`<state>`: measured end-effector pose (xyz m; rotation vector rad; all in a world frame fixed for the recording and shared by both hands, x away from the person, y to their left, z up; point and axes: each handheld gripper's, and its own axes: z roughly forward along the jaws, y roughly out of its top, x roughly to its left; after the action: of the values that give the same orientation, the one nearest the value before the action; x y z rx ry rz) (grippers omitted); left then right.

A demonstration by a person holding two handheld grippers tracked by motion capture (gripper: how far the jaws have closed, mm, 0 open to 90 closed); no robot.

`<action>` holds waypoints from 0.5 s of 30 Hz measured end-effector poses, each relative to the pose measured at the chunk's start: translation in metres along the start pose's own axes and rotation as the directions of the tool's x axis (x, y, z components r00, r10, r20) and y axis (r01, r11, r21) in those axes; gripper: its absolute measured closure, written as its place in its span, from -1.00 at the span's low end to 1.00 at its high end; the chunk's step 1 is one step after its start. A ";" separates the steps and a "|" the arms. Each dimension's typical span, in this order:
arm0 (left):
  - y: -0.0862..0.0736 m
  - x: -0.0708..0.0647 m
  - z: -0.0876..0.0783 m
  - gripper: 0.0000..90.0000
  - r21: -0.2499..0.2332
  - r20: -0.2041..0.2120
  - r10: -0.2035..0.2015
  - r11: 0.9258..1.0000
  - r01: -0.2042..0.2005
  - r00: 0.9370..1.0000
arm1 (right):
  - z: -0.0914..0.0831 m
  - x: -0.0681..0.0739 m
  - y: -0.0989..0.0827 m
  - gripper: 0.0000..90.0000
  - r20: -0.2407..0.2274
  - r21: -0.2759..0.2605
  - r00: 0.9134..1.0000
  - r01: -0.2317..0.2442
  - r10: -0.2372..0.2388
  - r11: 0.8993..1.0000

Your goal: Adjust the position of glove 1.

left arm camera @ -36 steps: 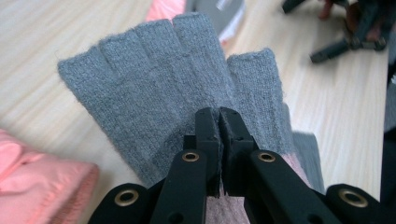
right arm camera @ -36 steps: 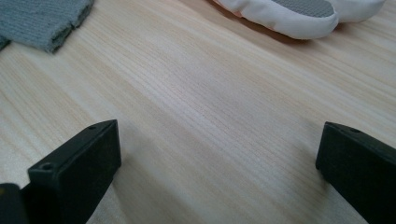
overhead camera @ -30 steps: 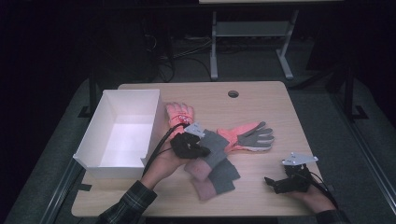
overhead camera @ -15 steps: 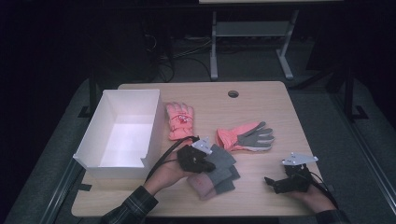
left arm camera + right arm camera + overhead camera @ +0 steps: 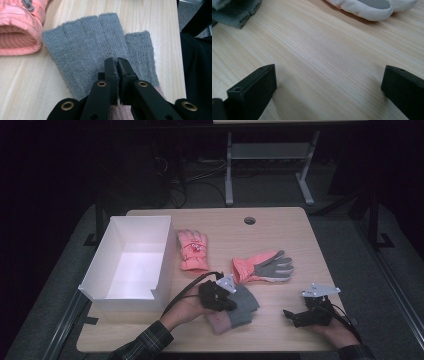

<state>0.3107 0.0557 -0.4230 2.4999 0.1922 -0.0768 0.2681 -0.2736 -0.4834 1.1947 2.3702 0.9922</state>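
Now the left claw is clamped on a fold of the grey knitted fingerless glove, which lies flat near the front edge of the light wooden tabletop, just beside a pink padded glove. Right claw rests near the front right corner, jaws wide apart, holding nothing.

Grey knit glove cuff hidden behind closed black jaws at bottom centre of left gripper view, pink glove cut off at upper left edge, whether fabric is pinched unclear
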 end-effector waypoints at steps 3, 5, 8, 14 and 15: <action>-0.001 0.000 0.005 0.93 0.014 -0.001 -0.003 1.000 0.003 1.000 | 0.000 0.000 0.000 -1.00 0.000 0.000 1.000 0.000 0.000 1.000; -0.002 0.000 0.008 0.93 0.014 0.000 -0.009 1.000 0.009 1.000 | 0.000 0.000 0.000 -1.00 0.000 0.000 1.000 0.000 0.000 1.000; -0.003 0.000 0.011 0.93 0.021 0.002 -0.014 1.000 0.014 1.000 | 0.000 0.000 0.000 -1.00 0.000 0.000 1.000 0.000 0.000 1.000; -0.006 0.001 0.012 0.72 0.006 -0.003 -0.049 0.999 0.049 0.999 | 0.000 0.000 0.000 -1.00 0.000 0.000 1.000 0.000 0.000 1.000; -0.007 0.001 0.011 0.60 -0.004 -0.004 -0.063 0.998 0.063 0.998 | 0.000 0.000 0.000 -1.00 0.000 0.000 1.000 0.000 0.000 1.000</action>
<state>0.3106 0.0544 -0.4359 2.4899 0.2731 -0.0977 0.2680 -0.2736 -0.4834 1.1949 2.3703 0.9921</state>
